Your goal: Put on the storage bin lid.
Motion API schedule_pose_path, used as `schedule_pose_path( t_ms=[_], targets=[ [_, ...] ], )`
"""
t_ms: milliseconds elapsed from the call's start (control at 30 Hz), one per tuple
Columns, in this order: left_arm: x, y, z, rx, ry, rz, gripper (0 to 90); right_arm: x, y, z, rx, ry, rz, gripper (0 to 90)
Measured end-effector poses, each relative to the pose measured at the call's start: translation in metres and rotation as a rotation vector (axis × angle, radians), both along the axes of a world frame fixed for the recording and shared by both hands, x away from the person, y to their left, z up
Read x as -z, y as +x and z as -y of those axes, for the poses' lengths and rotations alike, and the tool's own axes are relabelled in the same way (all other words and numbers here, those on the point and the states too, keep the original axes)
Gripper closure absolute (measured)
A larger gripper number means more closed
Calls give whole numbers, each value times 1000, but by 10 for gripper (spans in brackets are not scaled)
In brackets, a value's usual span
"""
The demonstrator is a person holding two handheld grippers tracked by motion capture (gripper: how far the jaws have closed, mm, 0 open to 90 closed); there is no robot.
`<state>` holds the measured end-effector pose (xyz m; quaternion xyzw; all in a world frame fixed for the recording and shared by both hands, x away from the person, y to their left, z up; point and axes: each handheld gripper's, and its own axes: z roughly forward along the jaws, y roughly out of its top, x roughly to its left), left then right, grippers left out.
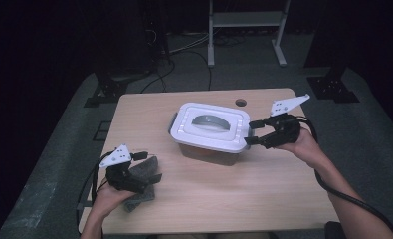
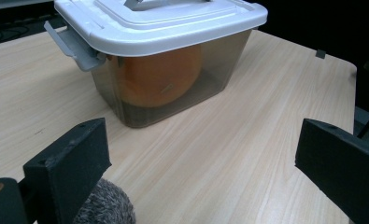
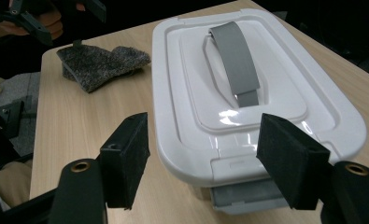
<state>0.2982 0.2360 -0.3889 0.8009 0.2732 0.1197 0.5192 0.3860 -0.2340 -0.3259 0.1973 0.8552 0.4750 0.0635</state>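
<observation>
The lidded box (image 1: 210,130) sat near the table's (image 1: 263,199) far edge. The right gripper (image 1: 251,133) gaped, empty, at the box's right end latch (image 3: 247,198). The left gripper (image 1: 151,167), open, hovered over a grey cloth (image 1: 143,185) near the front-left corner.

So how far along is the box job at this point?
Early. Nothing looks done: the lid sits on the box with the grey latch down and the orange thing inside. In hand: the open right claw is at the near-end latch. The open left claw rests by the grey cloth. Unlatching and lifting the lid remain.
</observation>
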Motion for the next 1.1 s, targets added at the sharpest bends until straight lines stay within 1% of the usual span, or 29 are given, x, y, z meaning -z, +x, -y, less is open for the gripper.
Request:
schedule_pose_path(
  t_ms=[167, 600, 767, 1033, 1100],
  targets=[
    [1, 0, 0, -2, 0, -2, 24, 5, -5, 12, 21, 14, -10, 321],
    [1, 0, 1, 0, 6, -6, 24, 18, -17, 36, 74, 28, -32, 304],
    [1, 0, 2, 2, 6, -2, 24, 24, -20, 43, 88, 35, -42, 296],
    [1, -1, 2, 1, 8, 0, 24, 39, -28, 51, 101, 36, -68, 286],
    [1, -1, 2, 3, 10, -1, 24, 42, -30, 52, 104, 35, -68, 282]
  ],
)
